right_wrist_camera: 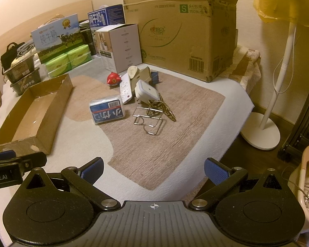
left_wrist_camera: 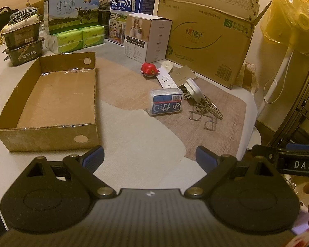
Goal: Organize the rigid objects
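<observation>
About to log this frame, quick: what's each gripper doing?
Left gripper: open, holding nothing.
Right gripper: open, holding nothing.

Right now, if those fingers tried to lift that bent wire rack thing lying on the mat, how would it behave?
The wire rack looks like thin bare metal, so probably stiff and light. Its open loops leave little to pinch, and smooth wire may slip or swing between the pads. The striped hair clip lies against it, apparently overlapping, so it may snag and drag along.
</observation>
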### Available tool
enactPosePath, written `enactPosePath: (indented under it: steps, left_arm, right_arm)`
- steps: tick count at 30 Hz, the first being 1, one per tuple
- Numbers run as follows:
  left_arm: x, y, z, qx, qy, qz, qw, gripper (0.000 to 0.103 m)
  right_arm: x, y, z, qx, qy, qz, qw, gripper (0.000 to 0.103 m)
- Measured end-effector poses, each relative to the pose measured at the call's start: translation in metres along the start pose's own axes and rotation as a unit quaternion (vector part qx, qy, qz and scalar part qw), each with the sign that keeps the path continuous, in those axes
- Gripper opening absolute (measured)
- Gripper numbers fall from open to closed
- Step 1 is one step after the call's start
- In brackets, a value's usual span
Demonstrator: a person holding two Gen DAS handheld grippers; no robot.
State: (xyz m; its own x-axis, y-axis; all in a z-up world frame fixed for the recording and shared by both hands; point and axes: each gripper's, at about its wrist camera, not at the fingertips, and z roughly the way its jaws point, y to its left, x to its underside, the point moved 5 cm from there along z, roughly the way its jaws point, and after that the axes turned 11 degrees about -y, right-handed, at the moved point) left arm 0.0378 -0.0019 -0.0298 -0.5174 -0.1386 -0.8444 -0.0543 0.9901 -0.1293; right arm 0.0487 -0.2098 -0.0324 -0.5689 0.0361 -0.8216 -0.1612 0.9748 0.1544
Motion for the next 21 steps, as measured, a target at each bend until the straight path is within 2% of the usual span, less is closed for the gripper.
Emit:
enactPosePath:
  steps: [21]
  left_arm:
    - [0.0001, -0.0012, 0.0010, 0.001, 0.000, 0.000, 1.0000, 0.094]
  right_arm:
    - [-0.0004, 0.0011, 0.0001, 0.001, 0.001, 0.000, 1.000, 0.103]
